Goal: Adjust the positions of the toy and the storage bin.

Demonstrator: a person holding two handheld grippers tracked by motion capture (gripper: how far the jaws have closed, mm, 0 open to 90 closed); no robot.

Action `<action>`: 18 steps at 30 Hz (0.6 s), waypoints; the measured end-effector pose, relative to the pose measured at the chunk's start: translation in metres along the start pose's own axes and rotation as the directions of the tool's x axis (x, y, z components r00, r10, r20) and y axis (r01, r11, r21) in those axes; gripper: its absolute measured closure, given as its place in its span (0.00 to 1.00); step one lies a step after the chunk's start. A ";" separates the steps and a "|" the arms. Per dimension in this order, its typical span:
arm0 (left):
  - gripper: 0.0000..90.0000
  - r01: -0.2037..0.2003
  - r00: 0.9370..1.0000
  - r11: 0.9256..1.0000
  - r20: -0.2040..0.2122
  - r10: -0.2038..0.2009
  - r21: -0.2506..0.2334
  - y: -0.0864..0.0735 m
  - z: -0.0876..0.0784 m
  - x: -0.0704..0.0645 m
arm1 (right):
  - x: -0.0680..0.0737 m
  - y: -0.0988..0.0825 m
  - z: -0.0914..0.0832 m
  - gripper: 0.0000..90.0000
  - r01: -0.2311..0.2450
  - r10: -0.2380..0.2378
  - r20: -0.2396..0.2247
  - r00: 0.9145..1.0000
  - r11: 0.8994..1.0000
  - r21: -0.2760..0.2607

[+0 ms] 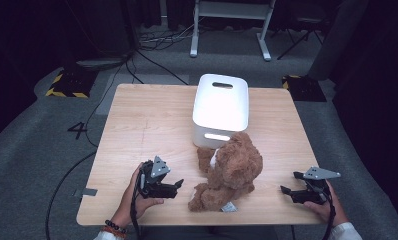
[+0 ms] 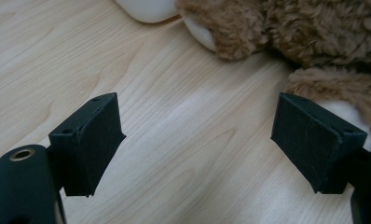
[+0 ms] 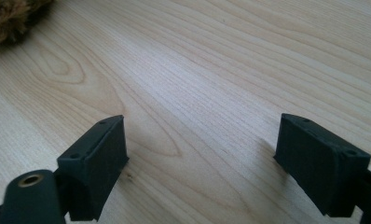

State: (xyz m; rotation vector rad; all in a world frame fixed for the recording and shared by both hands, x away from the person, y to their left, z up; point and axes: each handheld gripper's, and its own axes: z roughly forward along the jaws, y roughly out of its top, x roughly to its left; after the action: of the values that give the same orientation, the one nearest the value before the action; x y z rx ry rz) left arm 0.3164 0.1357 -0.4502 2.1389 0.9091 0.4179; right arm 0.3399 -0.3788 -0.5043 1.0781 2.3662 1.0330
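The table (image 1: 137, 130) is a light wooden top, seen under both grippers in each gripper view. On it, beyond both grippers and nearer the far edge, a white bin (image 1: 220, 107) is placed; it appears turned bottom up, a closed white face being presented to the high view, with a handle slot at each end. Its contents cannot be seen.

The bear (image 1: 230, 172), a brown plush toy, lies on the table between the two grippers, with its upper end touching the near wall of the bin. A white tag shows at its near end.

The left gripper (image 1: 178, 186) is held in the left hand (image 1: 137, 192), just beside the bear's lower paw, with the jaws pointed toward it. In the left gripper view the jaws are seen spread wide, with bare wood between them; the bear (image 2: 314, 32) lies ahead and toward the right jaw, a pale-soled paw being close behind that jaw. Contact cannot be confirmed.

The right gripper (image 1: 287, 189) is held in the right hand (image 1: 327, 205), well apart from the bear on its other side. Its jaws are likewise spread wide over bare table, nothing being gripped. A tuft of brown fur (image 3: 9, 16) is seen at the upper left corner of the right gripper view.
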 end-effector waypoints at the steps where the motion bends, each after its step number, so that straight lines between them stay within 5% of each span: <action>1: 0.18 -0.004 1.000 1.000 0.002 0.004 -0.002 0.001 0.000 -0.002 | 0.000 0.000 0.000 0.18 -0.001 0.001 0.000 1.000 1.000 0.000; 18: 0.18 -0.015 0.998 1.000 0.066 0.015 -0.008 0.020 0.002 -0.028 | 0.000 0.000 0.000 0.18 0.000 0.000 -0.001 1.000 1.000 0.000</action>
State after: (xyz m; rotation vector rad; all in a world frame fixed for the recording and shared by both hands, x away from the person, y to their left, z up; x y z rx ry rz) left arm 0.3081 0.1052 -0.4365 2.1413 0.8535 0.3548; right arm 0.3399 -0.3788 -0.5043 1.0784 2.3663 1.0339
